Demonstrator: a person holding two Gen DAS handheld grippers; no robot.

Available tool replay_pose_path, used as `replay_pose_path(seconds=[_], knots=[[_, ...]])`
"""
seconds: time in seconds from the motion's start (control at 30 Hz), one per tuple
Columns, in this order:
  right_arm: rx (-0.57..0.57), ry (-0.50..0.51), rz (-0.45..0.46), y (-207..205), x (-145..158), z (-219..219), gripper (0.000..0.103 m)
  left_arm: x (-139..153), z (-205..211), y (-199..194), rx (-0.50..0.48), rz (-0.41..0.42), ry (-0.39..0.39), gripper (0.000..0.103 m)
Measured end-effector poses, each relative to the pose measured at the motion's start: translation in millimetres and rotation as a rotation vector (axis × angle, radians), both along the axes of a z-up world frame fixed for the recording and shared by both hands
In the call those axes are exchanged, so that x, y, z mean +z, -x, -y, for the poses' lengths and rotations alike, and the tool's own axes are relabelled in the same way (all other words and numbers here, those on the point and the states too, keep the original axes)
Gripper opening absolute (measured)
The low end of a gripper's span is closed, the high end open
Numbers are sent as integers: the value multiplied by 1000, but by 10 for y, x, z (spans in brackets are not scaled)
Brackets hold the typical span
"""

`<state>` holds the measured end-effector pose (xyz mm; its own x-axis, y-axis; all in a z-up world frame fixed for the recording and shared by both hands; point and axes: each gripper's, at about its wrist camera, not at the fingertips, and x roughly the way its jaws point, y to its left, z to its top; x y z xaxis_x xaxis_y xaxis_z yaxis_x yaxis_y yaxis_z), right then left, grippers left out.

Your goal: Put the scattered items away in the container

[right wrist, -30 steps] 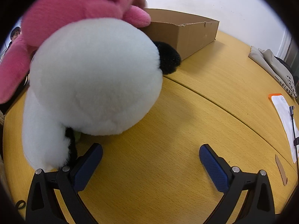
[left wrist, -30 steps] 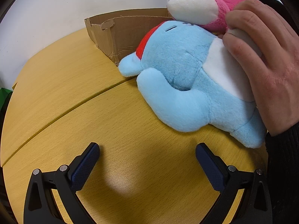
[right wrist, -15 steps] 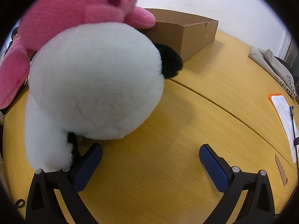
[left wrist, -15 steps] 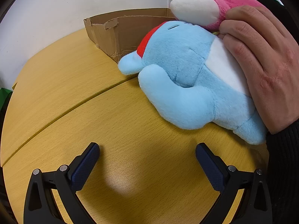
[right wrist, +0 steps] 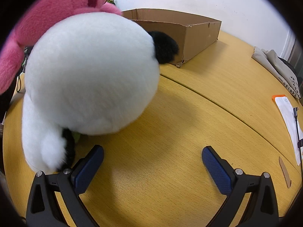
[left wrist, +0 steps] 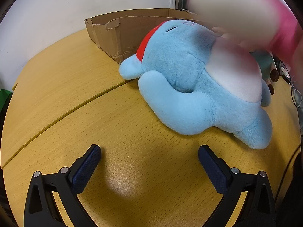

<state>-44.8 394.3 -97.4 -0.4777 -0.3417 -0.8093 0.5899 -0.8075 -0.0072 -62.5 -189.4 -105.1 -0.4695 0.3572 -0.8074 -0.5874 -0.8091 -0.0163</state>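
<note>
A light blue plush (left wrist: 189, 87) with a red patch and a white belly lies on the wooden table against the cardboard box (left wrist: 121, 34). My left gripper (left wrist: 149, 159) stands open in front of it, nothing between its fingers. A blurred pink and white plush (left wrist: 246, 17) hangs above the blue one. In the right wrist view a big white plush (right wrist: 90, 75) with a black ear fills the left, with the pink plush (right wrist: 53, 13) over it. My right gripper (right wrist: 153, 159) is open; its left finger (right wrist: 89, 168) is close to the white plush's base. The box (right wrist: 189, 30) stands behind.
A small teal and brown toy (left wrist: 269, 70) peeks out behind the blue plush. At the right of the right wrist view lie folded cloth (right wrist: 276, 70), a white paper with an orange edge (right wrist: 286, 111) and a cable (right wrist: 298, 132). A seam (left wrist: 62, 111) crosses the tabletop.
The hand that pressed on the blue plush has gone. The pink plush has lifted up and is moving fast, blurred. Both grippers have stayed in place and open.
</note>
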Motion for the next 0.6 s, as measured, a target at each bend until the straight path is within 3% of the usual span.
replay_pose_path(seconds=[0.6], knots=[[0,0,0,3,-1,-2,103,-3,0,4,6,0,0,103]])
